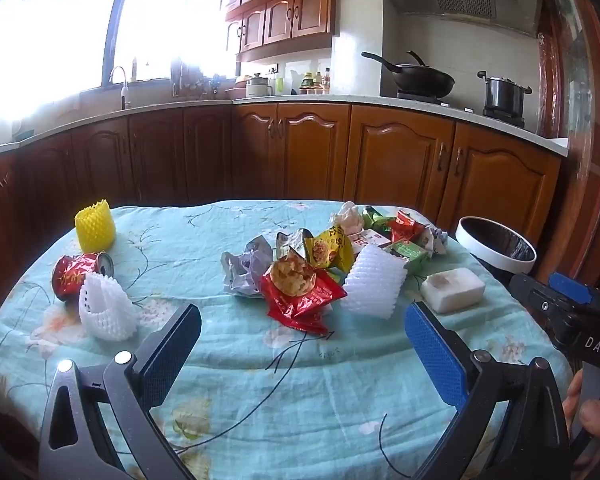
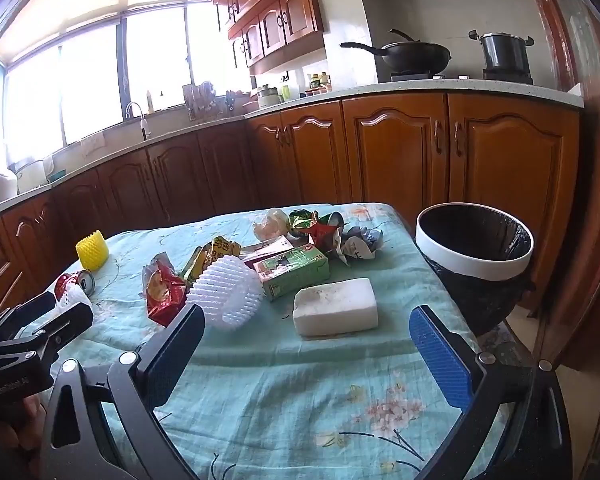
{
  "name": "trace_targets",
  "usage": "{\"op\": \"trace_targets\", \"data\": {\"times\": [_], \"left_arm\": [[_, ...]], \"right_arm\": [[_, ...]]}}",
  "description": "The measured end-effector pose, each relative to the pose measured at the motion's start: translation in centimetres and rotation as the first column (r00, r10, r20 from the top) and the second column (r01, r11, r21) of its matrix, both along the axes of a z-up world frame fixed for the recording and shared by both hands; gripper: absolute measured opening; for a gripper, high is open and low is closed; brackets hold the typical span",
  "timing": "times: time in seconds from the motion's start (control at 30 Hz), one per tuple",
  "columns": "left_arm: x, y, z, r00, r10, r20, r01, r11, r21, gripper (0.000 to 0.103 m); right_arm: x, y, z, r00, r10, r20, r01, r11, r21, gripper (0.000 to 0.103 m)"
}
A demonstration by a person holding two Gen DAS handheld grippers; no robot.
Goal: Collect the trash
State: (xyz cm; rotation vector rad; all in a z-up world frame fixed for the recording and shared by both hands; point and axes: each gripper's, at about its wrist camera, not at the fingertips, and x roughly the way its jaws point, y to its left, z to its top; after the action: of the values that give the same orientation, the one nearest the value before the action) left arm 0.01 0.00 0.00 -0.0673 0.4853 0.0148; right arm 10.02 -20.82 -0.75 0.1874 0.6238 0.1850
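Note:
Trash lies on a table with a light blue floral cloth (image 1: 228, 360). In the left wrist view I see a red snack wrapper (image 1: 296, 296), a white foam net (image 1: 374, 284), a white foam block (image 1: 452, 290), a red can (image 1: 78, 272), another white foam net (image 1: 104, 308) and a yellow foam net (image 1: 94, 226). A white-rimmed bin with a black liner (image 2: 476, 248) stands at the table's right edge. My left gripper (image 1: 300, 344) is open and empty, short of the wrapper. My right gripper (image 2: 308, 344) is open and empty, just short of the foam block (image 2: 336, 306).
A green carton (image 2: 294, 272), crumpled paper (image 2: 358, 242) and more wrappers (image 2: 316, 226) lie at the table's far side. Wooden kitchen cabinets (image 1: 380, 152) and a counter with a wok (image 1: 416, 76) stand behind the table.

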Motion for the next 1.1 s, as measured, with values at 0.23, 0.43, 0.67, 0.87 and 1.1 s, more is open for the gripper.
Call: {"op": "trace_targets", "data": {"times": [0.23,0.43,0.67,0.87,1.1], "left_arm": [[0.28,-0.1,-0.18,1.0,-0.001,0.002,0.001,1.0,-0.002,0.101],[0.16,-0.05,-0.07,1.0,-0.001,0.004,0.001,1.0,-0.01,0.101],[0.16,-0.09,-0.13,1.0,-0.001,0.005,0.001,1.0,-0.012,0.101],[-0.32,-0.5,0.46,1.0,0.0,-0.001,0.0,1.0,-0.019,0.101],[0.43,0.07,-0.21,1.0,-0.003,0.003,0.003,1.0,-0.03,0.101]], "right_arm": [[-0.09,0.0,-0.06,1.0,0.002,-0.001,-0.002,1.0,0.005,0.103],[-0.16,0.0,-0.01,1.0,0.006,-0.002,-0.006,1.0,0.011,0.103],[-0.13,0.14,-0.05,1.0,0.012,-0.004,-0.012,1.0,0.012,0.103],[-0.05,0.23,-0.17,1.0,0.012,-0.01,-0.012,1.0,0.011,0.103],[0.03,0.16,-0.19,1.0,0.011,-0.013,-0.011,1.0,0.013,0.103]]}}
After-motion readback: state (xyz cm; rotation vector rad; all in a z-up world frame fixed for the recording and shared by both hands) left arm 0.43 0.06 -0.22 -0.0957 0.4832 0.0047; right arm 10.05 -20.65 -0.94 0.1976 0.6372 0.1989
